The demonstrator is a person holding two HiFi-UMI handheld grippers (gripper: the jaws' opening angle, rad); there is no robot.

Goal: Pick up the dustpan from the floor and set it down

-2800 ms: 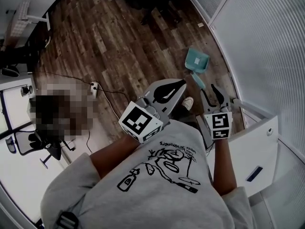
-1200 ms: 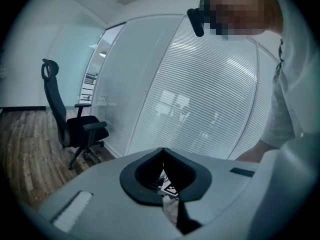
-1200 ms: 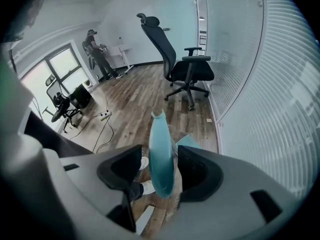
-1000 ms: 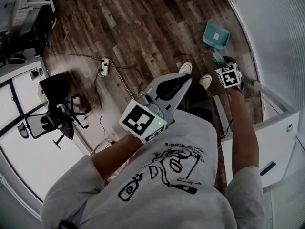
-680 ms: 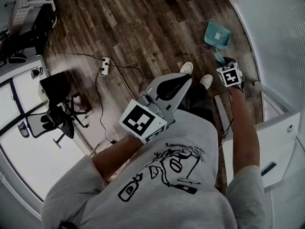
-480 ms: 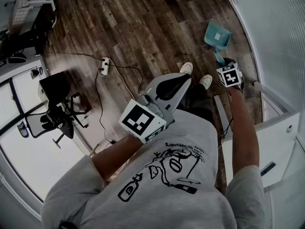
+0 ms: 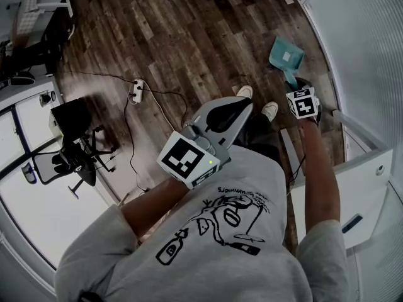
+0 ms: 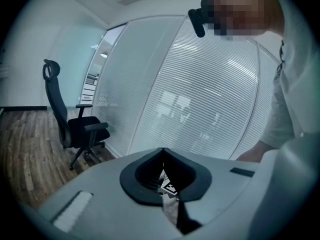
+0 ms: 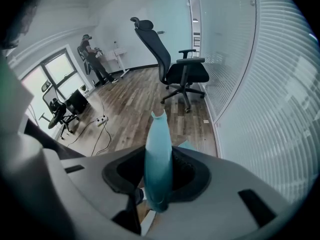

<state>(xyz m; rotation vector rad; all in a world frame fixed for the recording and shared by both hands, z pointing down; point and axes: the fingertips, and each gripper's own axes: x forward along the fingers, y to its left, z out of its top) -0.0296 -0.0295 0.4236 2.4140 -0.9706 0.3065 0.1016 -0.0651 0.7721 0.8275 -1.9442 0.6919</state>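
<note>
dustpan (image 7: pixel 286 54) handle just clamped by right gripper (image 9: pixel 159 171)

In the head view, the lower end of the dustpan (image 7: pixel 286 54) handle was hidden behind the marker cube of the right gripper (image 7: pixel 300 85), and the jaws could not be seen there. In the right gripper view, the gripper body covered the pan except for one corner. A distant person (image 9: pixel 92 59) was too small to detail.
</note>
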